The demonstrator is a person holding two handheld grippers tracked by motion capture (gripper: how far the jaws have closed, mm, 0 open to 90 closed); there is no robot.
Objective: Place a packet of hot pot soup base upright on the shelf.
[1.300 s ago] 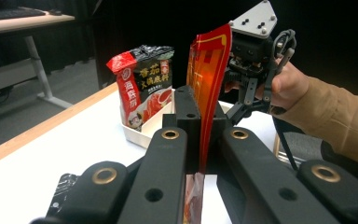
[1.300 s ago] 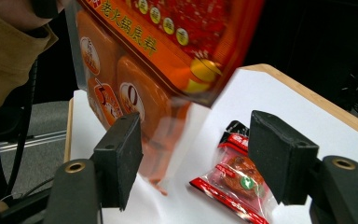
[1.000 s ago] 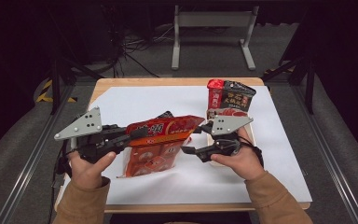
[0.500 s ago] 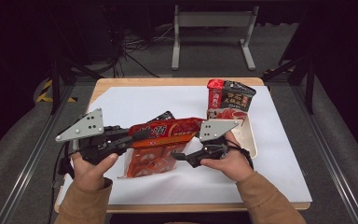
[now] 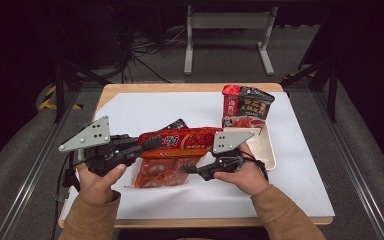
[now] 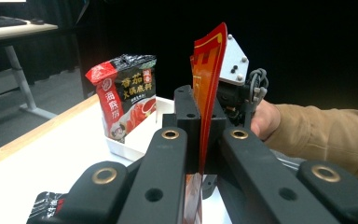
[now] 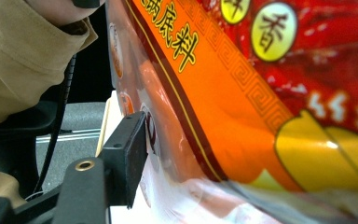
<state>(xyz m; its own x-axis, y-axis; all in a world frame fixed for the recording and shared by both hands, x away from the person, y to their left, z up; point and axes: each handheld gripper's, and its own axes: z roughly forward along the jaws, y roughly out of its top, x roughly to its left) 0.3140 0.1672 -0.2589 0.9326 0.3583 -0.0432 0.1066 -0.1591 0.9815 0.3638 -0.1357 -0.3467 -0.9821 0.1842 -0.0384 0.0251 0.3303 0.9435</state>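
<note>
A wooden table (image 5: 190, 88) covered by a white sheet (image 5: 180, 107) is filling the middle of the high view. A large red-and-orange sauce packet (image 5: 177, 145) is hanging above the sheet's centre, stretched between the two grippers. At about 1 o'clock from it, a smaller red-and-black hot-pot seasoning pouch (image 5: 245, 106) is standing upright at the far end of a shallow white tray (image 5: 265, 150). The left gripper (image 5: 147, 144), at 9 o'clock from the packet, is clamping the packet's edge, which in the left gripper view (image 6: 200, 154) is standing thin and upright between the closed jaws. The right gripper (image 5: 187, 169), at about 5 o'clock of the packet, is pointing its tip at the lower part; in the right gripper view one black jaw is lying against the film, but I cannot tell whether the claw is gripping. A small dark sachet (image 5: 177, 124) is peeking out behind the packet at 12 o'clock.
</note>
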